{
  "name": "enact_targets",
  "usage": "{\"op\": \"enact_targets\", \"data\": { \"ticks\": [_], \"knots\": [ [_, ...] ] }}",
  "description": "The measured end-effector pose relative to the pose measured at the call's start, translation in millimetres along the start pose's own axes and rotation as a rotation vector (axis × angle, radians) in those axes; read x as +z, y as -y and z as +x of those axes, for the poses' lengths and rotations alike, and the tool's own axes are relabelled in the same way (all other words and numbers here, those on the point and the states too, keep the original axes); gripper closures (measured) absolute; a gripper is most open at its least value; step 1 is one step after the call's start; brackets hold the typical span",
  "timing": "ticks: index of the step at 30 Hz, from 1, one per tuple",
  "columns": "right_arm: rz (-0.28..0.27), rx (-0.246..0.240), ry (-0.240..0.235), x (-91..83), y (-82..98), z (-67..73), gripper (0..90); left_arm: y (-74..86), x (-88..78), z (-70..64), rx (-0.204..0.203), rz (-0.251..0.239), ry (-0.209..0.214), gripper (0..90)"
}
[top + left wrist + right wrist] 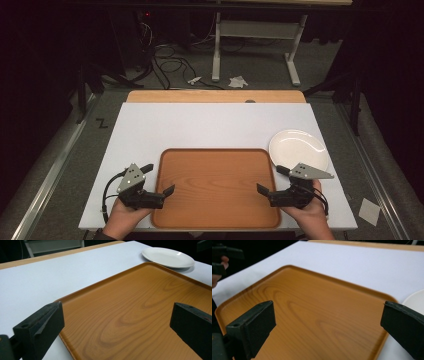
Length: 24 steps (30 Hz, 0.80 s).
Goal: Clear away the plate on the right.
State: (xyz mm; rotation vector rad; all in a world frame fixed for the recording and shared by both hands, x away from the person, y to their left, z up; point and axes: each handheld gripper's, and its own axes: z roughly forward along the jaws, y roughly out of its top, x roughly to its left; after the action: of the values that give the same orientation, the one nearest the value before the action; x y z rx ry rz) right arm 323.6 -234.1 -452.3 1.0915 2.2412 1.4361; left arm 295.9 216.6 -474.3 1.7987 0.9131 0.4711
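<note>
You hold each hand-held gripper, left (161,179) and right (270,181), wide and empty, flanking the tray (216,186) at the tabletop's (200,125) near edge, plate (298,148) by the right edge.

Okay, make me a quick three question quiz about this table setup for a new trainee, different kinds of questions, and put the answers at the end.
1. True or false: the white plate lies inside the wooden tray.
2. Multiple choice: how do the jaws of the left gripper and the right gripper stand? A) both wide open, gripping nothing; B) both shut on the tray's rim; C) one open, one shut.
3. Fill in: the plate sits on the white tabletop beside the tray's far ______ corner, seen from the person's side.

Key
1. False: it lies on the tabletop, outside the tray.
2. A.
3. right.
</note>
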Motion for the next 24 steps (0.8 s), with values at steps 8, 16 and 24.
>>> {"op": "enact_targets", "data": {
  "ticks": [8,16,24],
  "knots": [
    [-0.015,0.017,0.007,-5.7,4.3,-8.7,1.3,-2.5,1.3,1.1,-0.005,-0.006,0.009,0.2],
    [-0.028,0.041,0.034,-11.3,4.8,-19.0,1.3,-4.5,4.0,1.2,0.001,-0.017,0.018,0.2],
    [-0.025,0.05,0.047,-8.8,2.6,-21.2,1.3,-2.4,-2.6,2.4,0.007,-0.019,0.019,0.2]
  ]
}}
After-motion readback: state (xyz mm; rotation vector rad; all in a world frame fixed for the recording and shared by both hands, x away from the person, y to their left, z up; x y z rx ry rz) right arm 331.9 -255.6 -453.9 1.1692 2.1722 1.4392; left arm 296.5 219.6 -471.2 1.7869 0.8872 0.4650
